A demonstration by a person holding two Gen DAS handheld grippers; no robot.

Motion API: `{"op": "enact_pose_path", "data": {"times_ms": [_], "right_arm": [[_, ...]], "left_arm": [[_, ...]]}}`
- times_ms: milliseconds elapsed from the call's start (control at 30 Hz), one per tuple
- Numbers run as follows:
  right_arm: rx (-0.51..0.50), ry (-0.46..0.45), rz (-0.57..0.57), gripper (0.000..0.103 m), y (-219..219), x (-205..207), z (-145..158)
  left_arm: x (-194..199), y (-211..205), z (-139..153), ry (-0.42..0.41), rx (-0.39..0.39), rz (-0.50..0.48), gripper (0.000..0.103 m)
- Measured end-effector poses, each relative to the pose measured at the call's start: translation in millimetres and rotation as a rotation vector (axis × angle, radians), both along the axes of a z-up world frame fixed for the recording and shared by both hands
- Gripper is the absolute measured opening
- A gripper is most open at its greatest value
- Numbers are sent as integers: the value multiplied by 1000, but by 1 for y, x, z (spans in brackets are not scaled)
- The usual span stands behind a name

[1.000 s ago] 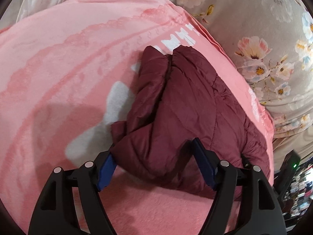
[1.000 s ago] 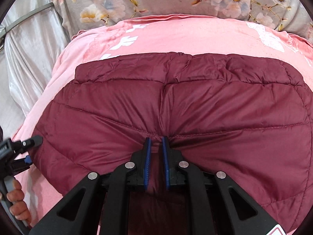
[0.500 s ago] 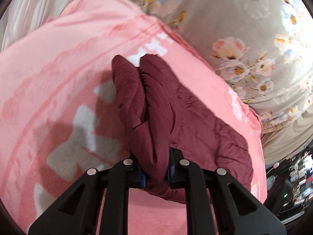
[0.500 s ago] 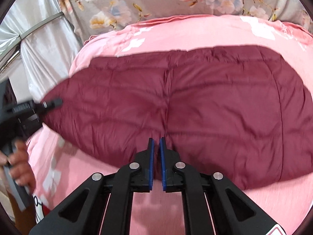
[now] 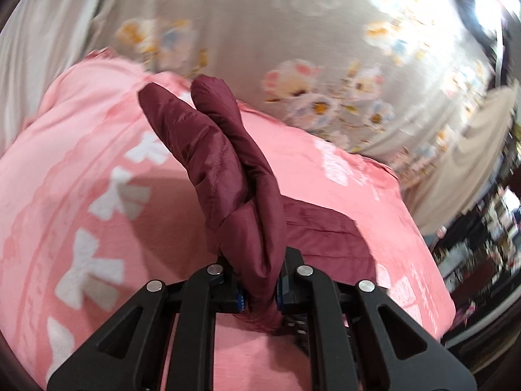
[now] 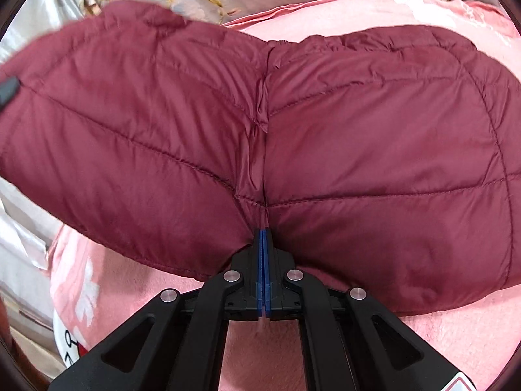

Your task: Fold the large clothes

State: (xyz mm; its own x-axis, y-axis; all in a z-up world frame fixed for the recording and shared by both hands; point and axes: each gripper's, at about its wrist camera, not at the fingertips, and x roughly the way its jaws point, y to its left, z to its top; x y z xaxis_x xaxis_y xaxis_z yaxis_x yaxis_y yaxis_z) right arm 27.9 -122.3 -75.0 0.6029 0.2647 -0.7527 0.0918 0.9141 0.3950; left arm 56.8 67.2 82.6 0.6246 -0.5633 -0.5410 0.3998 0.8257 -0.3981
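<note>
- The left gripper [image 5: 259, 296], black with blue pads, is clenched on a thick bunched fold of the maroon quilted puffer garment [image 5: 228, 176]; the fabric fills the space between its jaws.
- From that grip two padded lobes of the garment stand up and away from the gripper, lifted clear of the bedding, while more of it lies flat on the bed to the right.
- The right gripper [image 6: 263, 260] is pinched almost flat on a thin edge of the same garment [image 6: 374, 150], at the middle seam, its blue pads nearly meeting.
- In the right wrist view the garment spreads wide in front of the gripper; its left half is raised off the bed, its right half rests on it.
- Under the garment lies a pink fleece blanket [image 5: 81, 169] with white bow shapes.
- Beyond the blanket is a grey cloth with a flower print [image 5: 293, 32].
- The left wrist view is blurred.
</note>
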Motion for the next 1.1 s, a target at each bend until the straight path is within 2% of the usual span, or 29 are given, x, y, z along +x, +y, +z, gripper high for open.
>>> {"op": "enact_pose_path", "data": {"times_ms": [167,333,500,733,900,1033,1100], "right_arm": [[86,-15,-19,1,-10,-7,-4],[230,-84,-75,1,-36,-44,4],[210,-127,-185,1,-85,-96,22],[148,-117,-321,1,-143,-141,35],[121,-102,-366,1,-166,-150,37],[108,-125,-391,1,-172,-148,45],[94,-145,-400,8,-182,-149,48]], "left_arm": [[-13,-49,14,-51,47,-121,11],[-13,-111,15,-75,105,-230,10],[-9,-169,-5,-50,167,-300,10],[-7,-240,-55,26,290,-355,10],[-10,-266,-87,67,363,-375,10],[-12,-277,-105,90,403,-389,10],[-15,-280,-110,87,415,-405,12]]}}
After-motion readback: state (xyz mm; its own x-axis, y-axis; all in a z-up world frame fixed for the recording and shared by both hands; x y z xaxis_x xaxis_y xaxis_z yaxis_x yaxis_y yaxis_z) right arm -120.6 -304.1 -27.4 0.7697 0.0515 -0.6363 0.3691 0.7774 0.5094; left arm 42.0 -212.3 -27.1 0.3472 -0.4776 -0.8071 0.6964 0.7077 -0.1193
